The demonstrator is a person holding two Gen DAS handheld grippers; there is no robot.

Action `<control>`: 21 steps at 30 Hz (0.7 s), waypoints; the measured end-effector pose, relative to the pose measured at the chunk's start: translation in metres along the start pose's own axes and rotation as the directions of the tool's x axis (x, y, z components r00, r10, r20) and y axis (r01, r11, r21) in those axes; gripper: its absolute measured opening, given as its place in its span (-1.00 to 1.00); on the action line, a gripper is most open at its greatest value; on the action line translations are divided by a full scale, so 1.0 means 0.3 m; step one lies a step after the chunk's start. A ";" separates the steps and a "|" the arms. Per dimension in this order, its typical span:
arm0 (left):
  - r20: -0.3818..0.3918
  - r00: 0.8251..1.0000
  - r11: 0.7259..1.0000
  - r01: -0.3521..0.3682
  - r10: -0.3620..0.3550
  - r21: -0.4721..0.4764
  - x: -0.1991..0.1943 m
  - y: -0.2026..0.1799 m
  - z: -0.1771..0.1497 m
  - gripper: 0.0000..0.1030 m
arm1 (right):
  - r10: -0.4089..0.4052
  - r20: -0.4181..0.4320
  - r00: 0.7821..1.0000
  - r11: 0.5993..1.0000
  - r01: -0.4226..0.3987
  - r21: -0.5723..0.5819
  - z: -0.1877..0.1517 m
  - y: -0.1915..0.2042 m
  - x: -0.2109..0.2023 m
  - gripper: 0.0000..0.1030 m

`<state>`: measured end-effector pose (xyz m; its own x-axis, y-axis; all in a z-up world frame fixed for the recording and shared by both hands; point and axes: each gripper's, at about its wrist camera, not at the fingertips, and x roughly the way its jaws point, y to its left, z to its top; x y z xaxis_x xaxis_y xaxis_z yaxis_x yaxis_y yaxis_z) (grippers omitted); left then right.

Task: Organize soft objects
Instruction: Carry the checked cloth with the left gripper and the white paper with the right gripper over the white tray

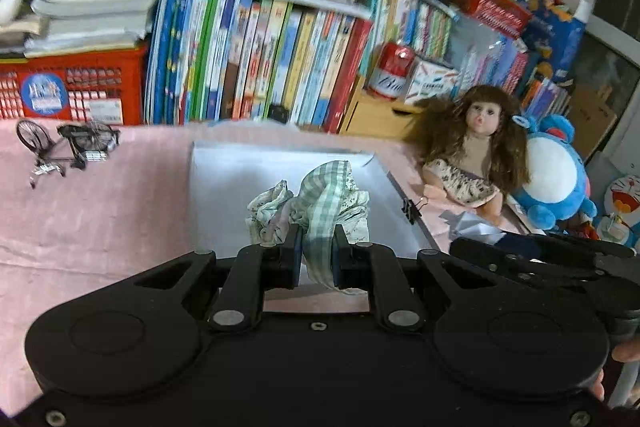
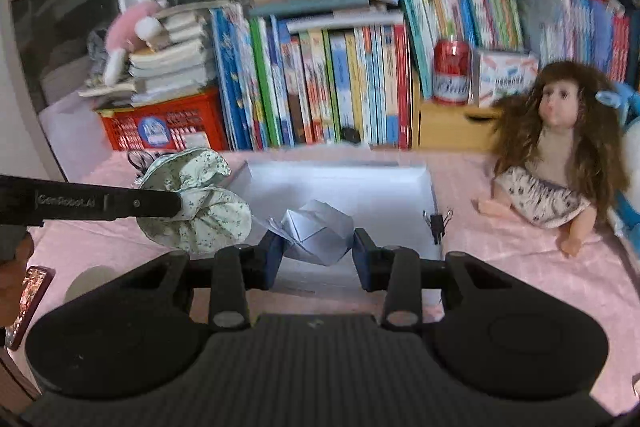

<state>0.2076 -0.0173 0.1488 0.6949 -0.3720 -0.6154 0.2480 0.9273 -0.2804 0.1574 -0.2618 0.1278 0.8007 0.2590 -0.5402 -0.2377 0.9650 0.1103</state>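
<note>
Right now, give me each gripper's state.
Left gripper: shut on the green cloth scrunchie.
Right gripper: shut on the folded white paper shape.

You have a bundle of soft cloth pinched between the jaws of the left gripper: a green-and-white checked strip in the middle, with pale floral fabric bunched around it. It hangs crumpled above the white board. From the right side it looks like two ruffled lobes. In the right gripper you hold a folded white paper shape with sharp creases, lifted over the same board.
</note>
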 end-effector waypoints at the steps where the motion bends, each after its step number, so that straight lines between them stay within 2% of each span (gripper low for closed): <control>1: -0.019 1.000 1.000 -0.003 0.003 -0.007 0.028 0.004 0.015 -0.74 | -0.004 -0.029 1.000 1.000 0.004 0.015 0.016 -0.012 0.034 -0.16; 8: -0.149 0.988 0.996 -0.045 0.034 -0.075 0.261 0.040 0.070 -0.74 | -0.050 -0.214 0.975 0.994 0.069 0.080 0.044 -0.082 0.268 -0.15; 13: -0.216 0.974 0.990 -0.092 0.068 -0.103 0.390 0.059 0.064 -0.74 | -0.082 -0.284 0.955 0.991 0.107 0.076 0.025 -0.114 0.384 -0.15; 21: -0.243 0.966 0.987 -0.116 0.086 -0.114 0.487 0.066 0.060 -0.74 | -0.099 -0.344 0.934 0.990 0.128 0.062 0.021 -0.129 0.472 -0.14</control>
<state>0.3263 -0.0524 0.0667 0.5287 -0.2899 -0.7978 0.0872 0.9534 -0.2887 0.2835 -0.2622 0.0522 0.5821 0.1320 -0.8023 -0.0982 0.9909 0.0919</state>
